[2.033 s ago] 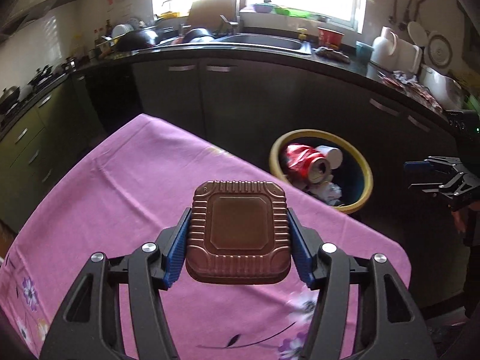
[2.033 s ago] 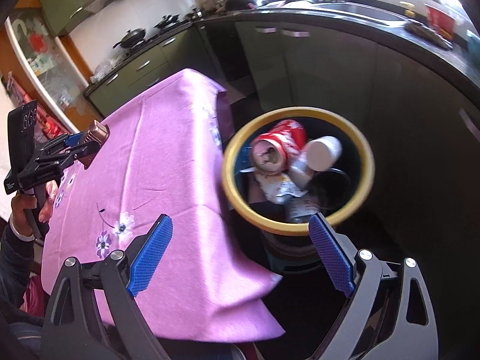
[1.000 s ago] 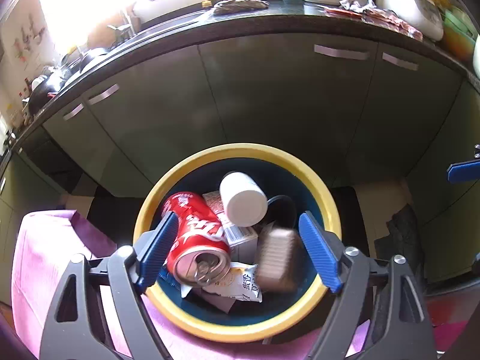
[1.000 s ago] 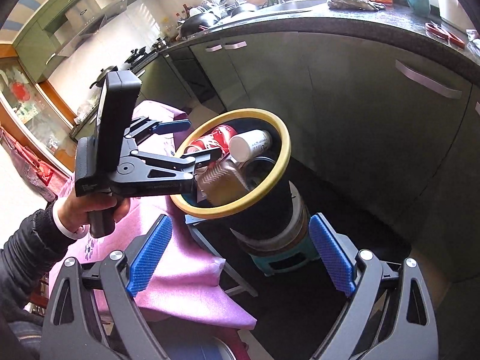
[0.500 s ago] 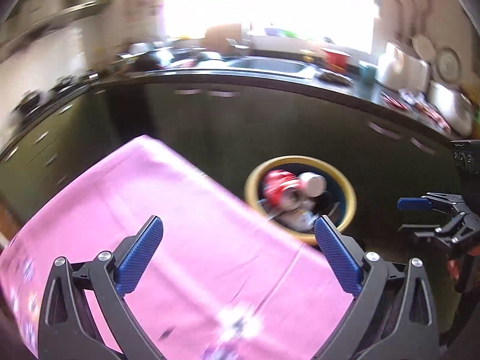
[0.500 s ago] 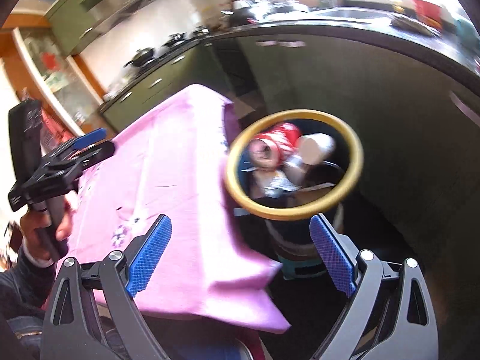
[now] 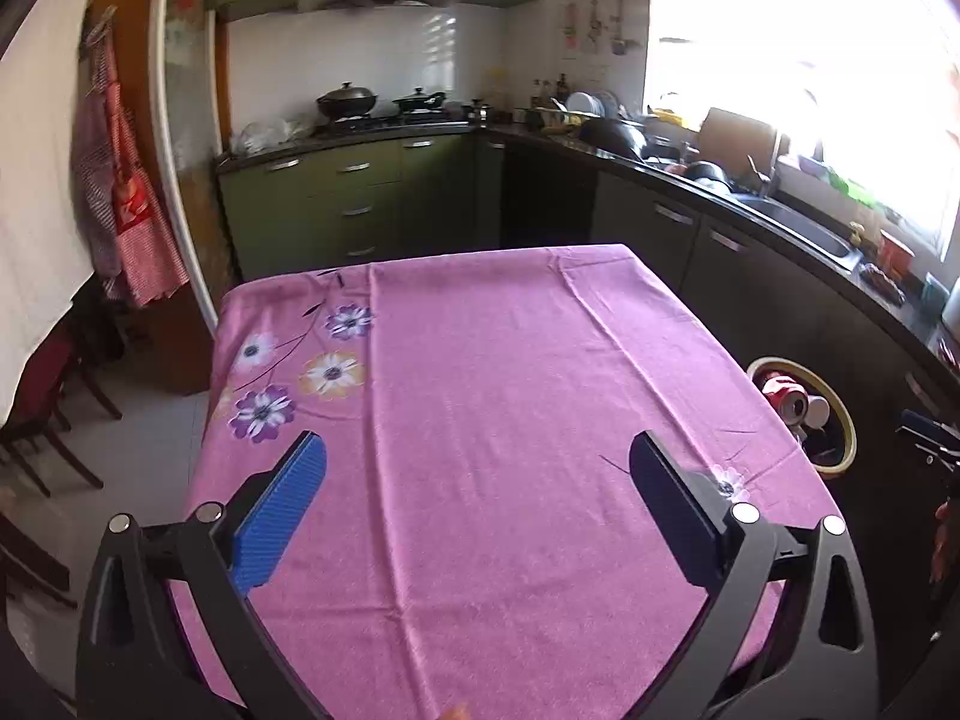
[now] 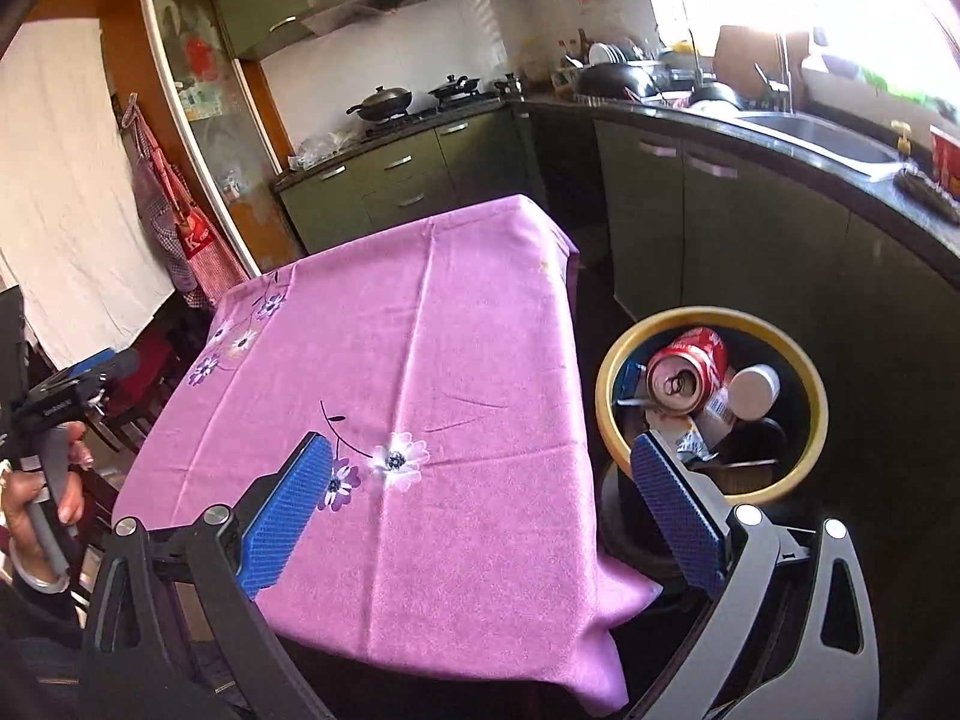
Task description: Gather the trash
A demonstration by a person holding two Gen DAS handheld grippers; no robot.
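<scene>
1 bin (image 8: 606, 396) | holds red can (image 8: 690, 375), white cup (image 8: 753, 390), wrappers (image 8: 690, 444)

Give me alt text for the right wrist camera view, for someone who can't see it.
The open right gripper, its jaws opening with nothing between them, points over a pink flowered tablecloth with no trash on it. Beside the table stands a yellow-rimmed bin holding a red can and a white cup, with green kitchen cabinets behind.

Green cabinets (image 7: 360, 192), dark counter (image 8: 780, 126), bright window (image 7: 840, 60).
</scene>
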